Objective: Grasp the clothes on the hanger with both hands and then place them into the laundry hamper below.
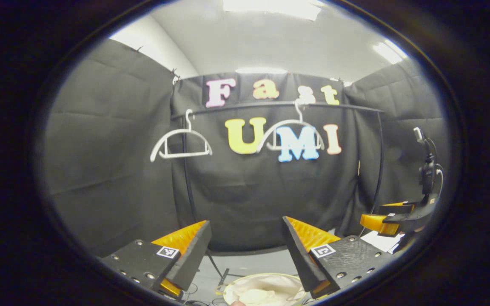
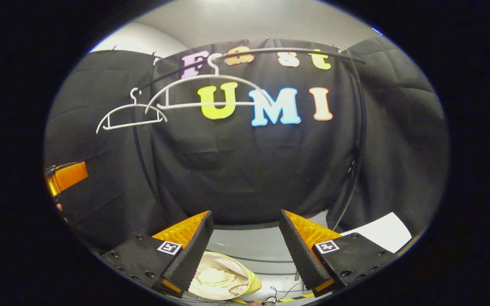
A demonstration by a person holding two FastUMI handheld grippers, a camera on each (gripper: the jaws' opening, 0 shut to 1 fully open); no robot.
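Two bare white hangers hang from the dark rail (image 1: 279, 104): one at the left (image 1: 181, 146), one near the middle (image 1: 291, 134). In the right gripper view the same hangers appear as a nearer one (image 2: 211, 91) and a farther one (image 2: 131, 115). The laundry hamper (image 1: 264, 293) stands on the floor below with pale clothes inside; it also shows low in the right gripper view (image 2: 223, 278). My left gripper (image 1: 247, 236) is open above the hamper, holding nothing. My right gripper (image 2: 247, 229) is open too, and it appears at the right edge of the left gripper view (image 1: 391, 216).
The rail's curved black uprights (image 2: 357, 140) run down to a base on the grey floor. A white sheet (image 2: 379, 231) lies on the floor at the right. Cables and yellow-black tape (image 2: 279, 299) lie near the hamper. The left gripper (image 2: 64, 176) shows at the left edge.
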